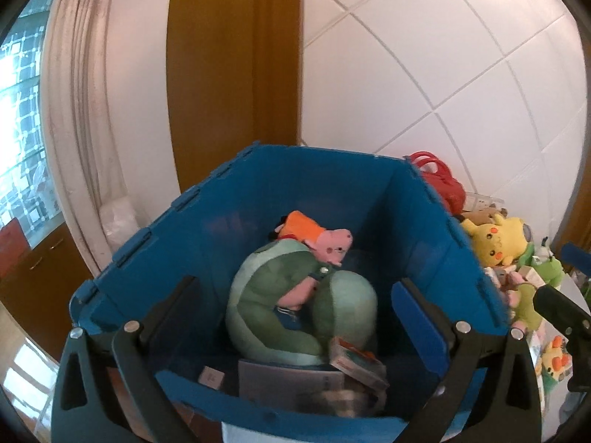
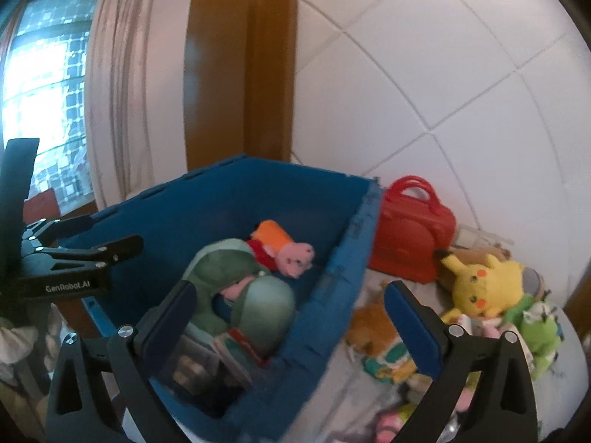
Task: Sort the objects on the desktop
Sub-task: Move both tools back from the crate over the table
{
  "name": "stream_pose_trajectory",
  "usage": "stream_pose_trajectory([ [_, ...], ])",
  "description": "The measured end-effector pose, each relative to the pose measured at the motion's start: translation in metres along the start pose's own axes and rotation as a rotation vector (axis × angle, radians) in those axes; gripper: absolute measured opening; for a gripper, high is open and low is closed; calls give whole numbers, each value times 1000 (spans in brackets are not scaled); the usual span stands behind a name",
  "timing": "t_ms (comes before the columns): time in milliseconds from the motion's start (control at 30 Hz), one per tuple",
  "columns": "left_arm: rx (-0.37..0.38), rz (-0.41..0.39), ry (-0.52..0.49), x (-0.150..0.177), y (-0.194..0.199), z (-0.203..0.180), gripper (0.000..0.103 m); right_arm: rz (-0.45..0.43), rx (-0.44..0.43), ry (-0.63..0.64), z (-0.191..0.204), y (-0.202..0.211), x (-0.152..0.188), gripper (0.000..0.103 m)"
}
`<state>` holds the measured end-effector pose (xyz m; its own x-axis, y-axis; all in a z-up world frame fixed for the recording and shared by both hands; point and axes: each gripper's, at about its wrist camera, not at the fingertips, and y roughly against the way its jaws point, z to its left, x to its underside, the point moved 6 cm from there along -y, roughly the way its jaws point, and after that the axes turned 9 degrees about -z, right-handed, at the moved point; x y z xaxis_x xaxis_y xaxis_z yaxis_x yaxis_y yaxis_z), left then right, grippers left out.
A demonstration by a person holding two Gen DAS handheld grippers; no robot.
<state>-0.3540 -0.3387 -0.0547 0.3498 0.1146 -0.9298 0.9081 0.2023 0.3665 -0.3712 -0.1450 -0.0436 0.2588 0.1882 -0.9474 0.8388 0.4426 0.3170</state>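
Black tongs fill the bottom of both views, each pair spread wide with nothing between its blue-padded fingers. From the left wrist, the left tongs (image 1: pixel 299 317) hang over the open top of a blue plastic crate (image 1: pixel 177 258) that stands against a white tiled wall and a brown door frame. Inside the crate lies a large green plush turtle (image 1: pixel 269 295), curled on its side, with a pink pig plush in an orange dress (image 1: pixel 321 243) resting on top of it. Below them, near the crate's front wall, sit a small printed box (image 1: pixel 354 361) and some flat cartons. From the right wrist, the right tongs (image 2: pixel 291 317) straddle the crate's right wall, one finger over the inside and one over the desk (image 2: pixel 340 398) outside. On that light-coloured desk, to the right of the crate, a red handbag (image 2: pixel 410 236) stands just beside the crate wall. Further right, a yellow Pikachu plush (image 2: pixel 480 288) lies against a green frog plush (image 2: pixel 535 328), and an orange plush (image 2: pixel 369 328) lies near the crate, with smaller toys blurred in front. At the left edge of this view, the left tongs appear over the crate's far rim.
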Motion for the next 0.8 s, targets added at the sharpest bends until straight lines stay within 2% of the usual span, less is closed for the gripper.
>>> stream_pose_trajectory([
  [200,21,-45,-7,12,57,-64,103,-29,38,-30,-54,68,23,103],
  [367,-12,-53,-10,46,113,-137,103,-26,68,-33,-113,139,57,103],
  [467,7,-19,5,70,137,-175,103,-4,78,-29,-147,177,82,103],
  [600,36,64,1,100,162,-220,103,54,106,-39,-180,225,117,103],
  [800,87,79,-42,120,201,-257,103,78,149,-86,-204,277,143,103],
])
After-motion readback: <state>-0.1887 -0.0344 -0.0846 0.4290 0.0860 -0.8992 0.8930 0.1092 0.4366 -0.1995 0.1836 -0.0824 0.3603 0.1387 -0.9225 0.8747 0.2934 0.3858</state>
